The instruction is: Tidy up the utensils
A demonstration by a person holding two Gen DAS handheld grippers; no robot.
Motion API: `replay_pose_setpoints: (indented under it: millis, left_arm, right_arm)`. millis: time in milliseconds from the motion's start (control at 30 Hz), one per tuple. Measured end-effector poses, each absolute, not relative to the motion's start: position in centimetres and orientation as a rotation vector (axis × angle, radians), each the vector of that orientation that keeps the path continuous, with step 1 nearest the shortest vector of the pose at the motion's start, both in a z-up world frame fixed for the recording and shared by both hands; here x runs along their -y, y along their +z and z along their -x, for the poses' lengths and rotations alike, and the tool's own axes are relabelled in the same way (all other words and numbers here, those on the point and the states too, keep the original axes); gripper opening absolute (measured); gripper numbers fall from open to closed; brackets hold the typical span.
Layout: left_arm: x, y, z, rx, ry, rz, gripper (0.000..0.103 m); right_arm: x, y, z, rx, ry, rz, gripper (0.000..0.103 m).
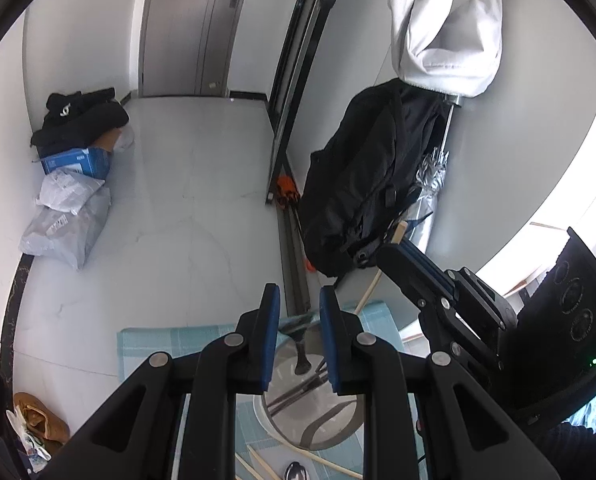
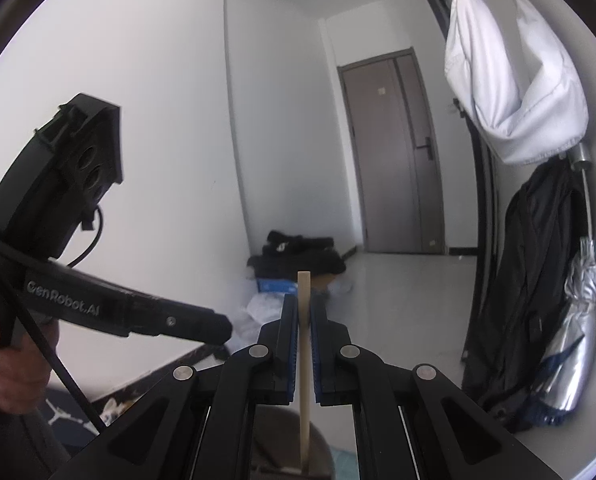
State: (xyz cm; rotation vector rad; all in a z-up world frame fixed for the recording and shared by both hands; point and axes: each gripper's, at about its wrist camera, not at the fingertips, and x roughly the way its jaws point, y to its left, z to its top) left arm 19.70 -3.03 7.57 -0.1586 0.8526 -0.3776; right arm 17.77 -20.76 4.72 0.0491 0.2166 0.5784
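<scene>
right claw [image 2: 305,322] clamps a wooden chopstick [image 2: 304,360] upright, seemingly for lowering into the metal holder [image 1: 309,408] below. left claw [image 1: 299,320] hovers parted and empty over that holder, which contains dark utensils.

At the lower middle of the left wrist view, a light blue checked mat [image 1: 150,344] carries a round metal container [image 1: 317,420], loose wooden chopsticks [image 1: 258,466] and a spoon [image 1: 296,472].

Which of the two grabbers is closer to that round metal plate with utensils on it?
Left. The left gripper hovers open right above the metal plate. The right gripper sits off to its side, clamping a chopstick.
</scene>
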Motion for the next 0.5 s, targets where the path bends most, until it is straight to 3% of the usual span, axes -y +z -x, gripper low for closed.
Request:
replay_pose_setpoints:
  millis: [233,333,400,433,500]
  left_arm:
    - [2.5,7.2,-20.6,-0.923,-0.420,0.258,0.018]
    - [1.6,7.5,-19.9,-0.908,-0.360,0.265,0.034]
    - [0.4,7.7,-19.2,-0.886,-0.311,0.287,0.054]
    - [0.0,7.8,-18.9,-0.878,-0.288,0.297,0.058]
    - [-0.9,8.1,-17.8,-0.852,-0.243,0.304,0.059]
  right_arm:
    - [20.3,3.6,-17.6,-0.298,0.616,-0.003,0.006]
    - [20.0,3.0,-17.9,-0.352,0.629,0.008,0.008]
    - [20.0,2.8,-17.7,-0.374,0.627,0.009,0.011]
    - [20.1,2.7,-17.7,-0.389,0.625,0.008,0.017]
    - [20.4,2.7,-17.2,-0.407,0.623,-0.006,0.020]
